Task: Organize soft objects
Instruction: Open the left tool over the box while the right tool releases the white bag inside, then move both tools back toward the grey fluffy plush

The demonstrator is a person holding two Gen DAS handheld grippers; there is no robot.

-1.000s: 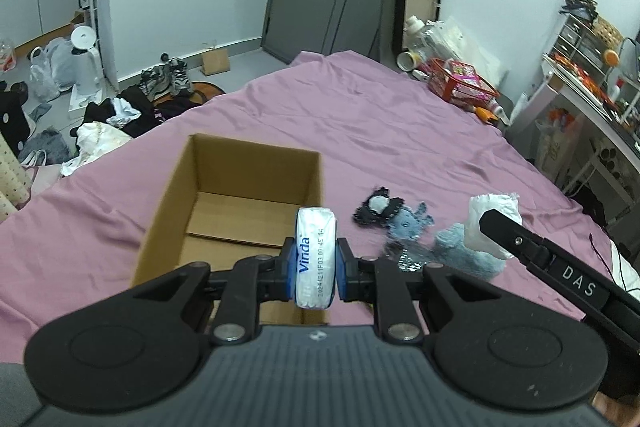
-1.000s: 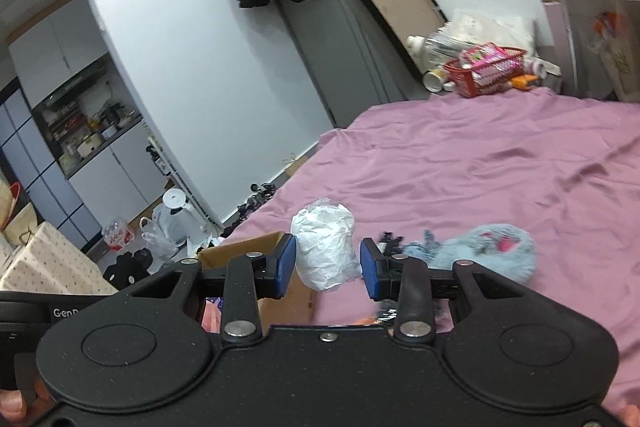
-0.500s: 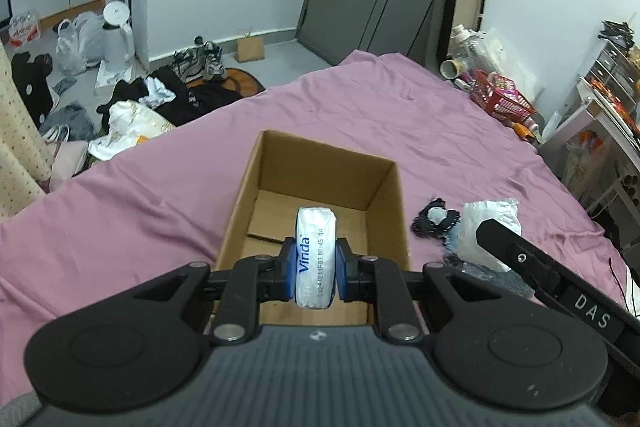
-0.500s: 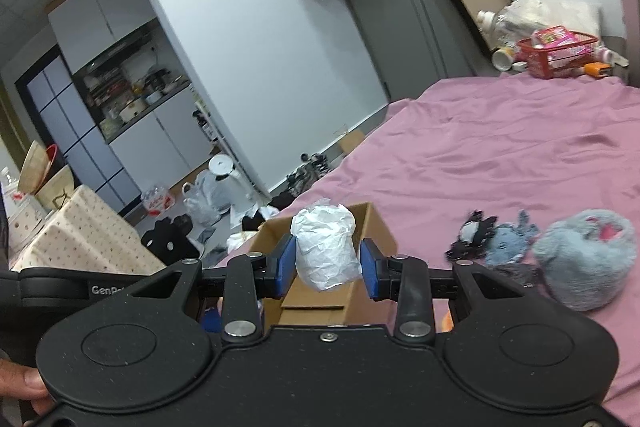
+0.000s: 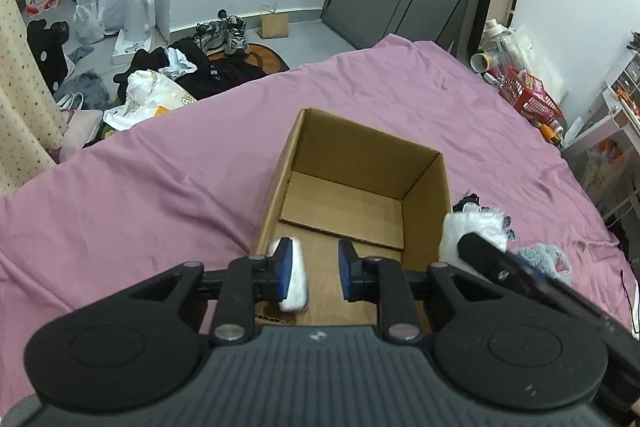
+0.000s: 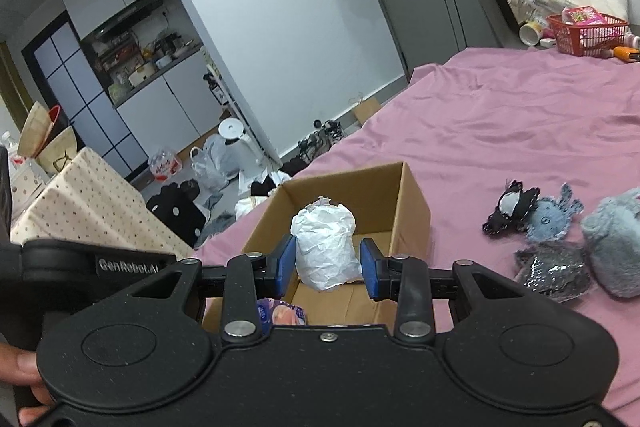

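Open cardboard box (image 5: 424, 187), white tissue pack (image 5: 294, 281) inside

A brown cardboard box (image 5: 362, 163) sits on a pink-mauve bedsheet (image 5: 160, 187). Blue pads (image 6: 287, 261) flank a crumpled white bundle (image 6: 326, 247). To the right: fluffy grey-blue plush (image 6: 616, 239), a silvery, perhaps sequinned, piece (image 6: 554, 271). Far left, a cream dotted cloth (image 6: 88, 203).

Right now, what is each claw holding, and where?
Left claw: nothing, open over the cardboard box. Right claw: crumpled white paper wad, gripped at its sides.
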